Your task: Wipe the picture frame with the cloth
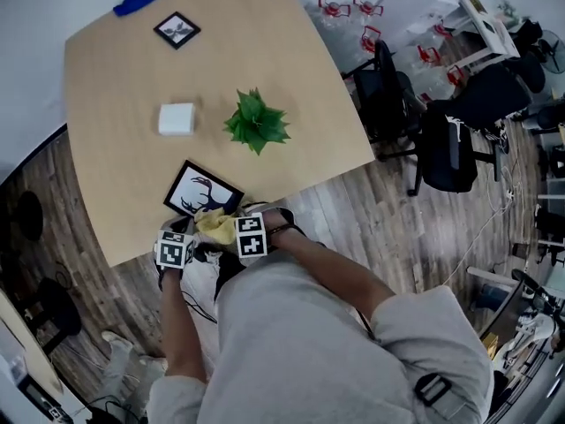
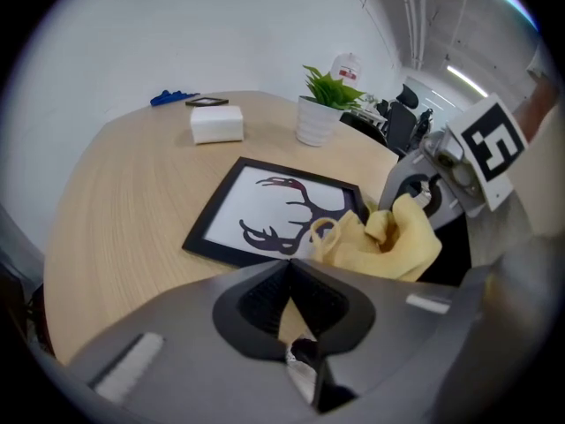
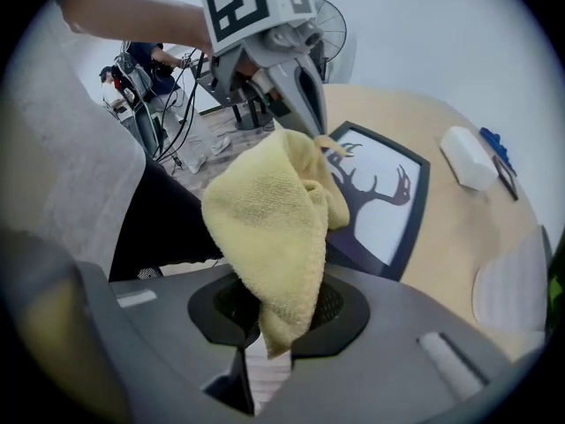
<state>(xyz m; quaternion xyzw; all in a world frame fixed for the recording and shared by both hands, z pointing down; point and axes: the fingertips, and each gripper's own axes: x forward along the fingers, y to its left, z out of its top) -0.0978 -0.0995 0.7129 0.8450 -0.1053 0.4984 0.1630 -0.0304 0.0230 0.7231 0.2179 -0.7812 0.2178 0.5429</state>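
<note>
Light wooden desk [image 1: 265, 42]: deer-print picture frame [image 1: 202, 191] lies flat at its near edge. Right gripper [image 3: 281, 312]: clamped on yellow cloth [image 3: 274, 210], at frame's near corner. Left gripper [image 2: 288, 268]: jaws together, empty, beside cloth.

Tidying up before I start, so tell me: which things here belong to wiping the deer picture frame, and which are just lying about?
In use: picture frame, yellow cloth, right tool gripping it.
Lying about: potted plant, white box, small frame, blue object.
</note>
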